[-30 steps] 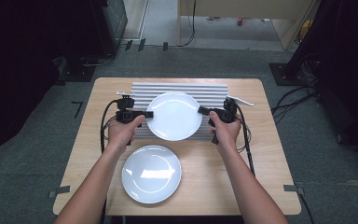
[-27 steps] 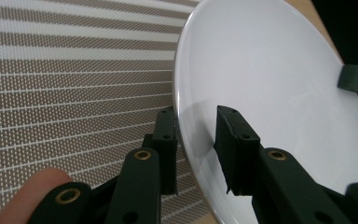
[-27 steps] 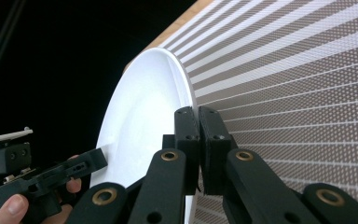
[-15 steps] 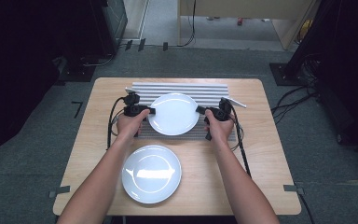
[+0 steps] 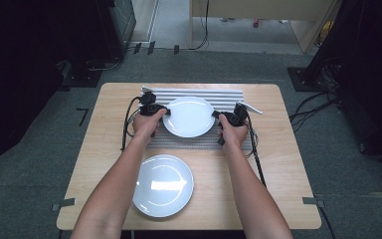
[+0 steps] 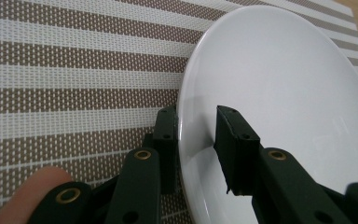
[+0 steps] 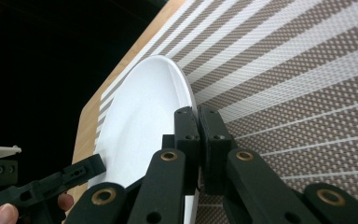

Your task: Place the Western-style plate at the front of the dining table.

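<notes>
While my left gripper (image 5: 164,112) pinches the left rim of the plate (image 5: 189,117), my right gripper (image 5: 217,116) is clamped on the opposite rim, so I hold it between both hands over the striped mat (image 5: 199,142). Nearer me on the table (image 5: 278,164), well apart, lies a second plate (image 5: 162,185).

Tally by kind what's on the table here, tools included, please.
White plates: 2 (held plate, near plate)
Striped placemat: 1
Tools: 2 (left tool, right tool), each shut on the held plate's rim
Total: 5
</notes>
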`<state>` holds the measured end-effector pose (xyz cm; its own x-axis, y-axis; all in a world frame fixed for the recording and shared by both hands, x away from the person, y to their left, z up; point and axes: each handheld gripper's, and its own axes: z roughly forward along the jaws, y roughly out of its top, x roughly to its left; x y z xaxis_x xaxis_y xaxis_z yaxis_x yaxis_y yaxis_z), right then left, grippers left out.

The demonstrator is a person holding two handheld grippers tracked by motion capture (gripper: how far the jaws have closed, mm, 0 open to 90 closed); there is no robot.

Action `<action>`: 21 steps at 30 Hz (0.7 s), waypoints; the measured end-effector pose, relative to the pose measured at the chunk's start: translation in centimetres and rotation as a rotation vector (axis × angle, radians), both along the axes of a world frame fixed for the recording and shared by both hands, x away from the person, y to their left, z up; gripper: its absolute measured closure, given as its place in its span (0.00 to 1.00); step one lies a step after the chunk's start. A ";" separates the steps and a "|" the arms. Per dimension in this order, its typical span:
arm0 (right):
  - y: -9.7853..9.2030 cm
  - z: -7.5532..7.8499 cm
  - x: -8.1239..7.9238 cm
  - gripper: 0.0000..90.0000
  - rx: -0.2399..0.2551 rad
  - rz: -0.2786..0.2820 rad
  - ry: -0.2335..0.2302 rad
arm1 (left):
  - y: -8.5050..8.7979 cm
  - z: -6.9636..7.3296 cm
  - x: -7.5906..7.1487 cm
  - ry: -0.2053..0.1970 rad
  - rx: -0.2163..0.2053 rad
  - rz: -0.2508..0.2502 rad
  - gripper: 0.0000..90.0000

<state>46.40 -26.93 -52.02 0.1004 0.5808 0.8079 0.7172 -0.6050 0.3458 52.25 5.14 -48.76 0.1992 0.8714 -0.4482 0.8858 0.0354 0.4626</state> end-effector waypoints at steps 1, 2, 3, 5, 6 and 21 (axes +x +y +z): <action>0.0 -0.2 0.1 0.97 0.005 -0.006 0.006 | -0.1 0.0 0.1 0.001 0.001 0.005 0.79; 0.0 -0.3 0.1 0.97 0.006 -0.006 0.007 | -0.1 0.0 0.2 -0.004 0.003 0.005 0.79; 0.0 -0.5 0.2 0.97 0.012 -0.010 0.007 | -0.1 0.0 0.2 -0.009 0.003 0.010 0.79; 0.0 -0.7 0.3 0.97 0.016 -0.014 0.002 | -0.1 0.0 0.2 -0.020 0.002 0.024 0.80; 0.0 -0.7 0.3 0.97 0.019 -0.018 -0.002 | -0.2 -0.1 0.2 -0.020 0.006 0.027 0.79; 0.6 -1.5 0.5 0.95 -0.059 -0.047 -0.029 | -1.7 -0.7 0.2 -0.076 0.079 0.018 0.65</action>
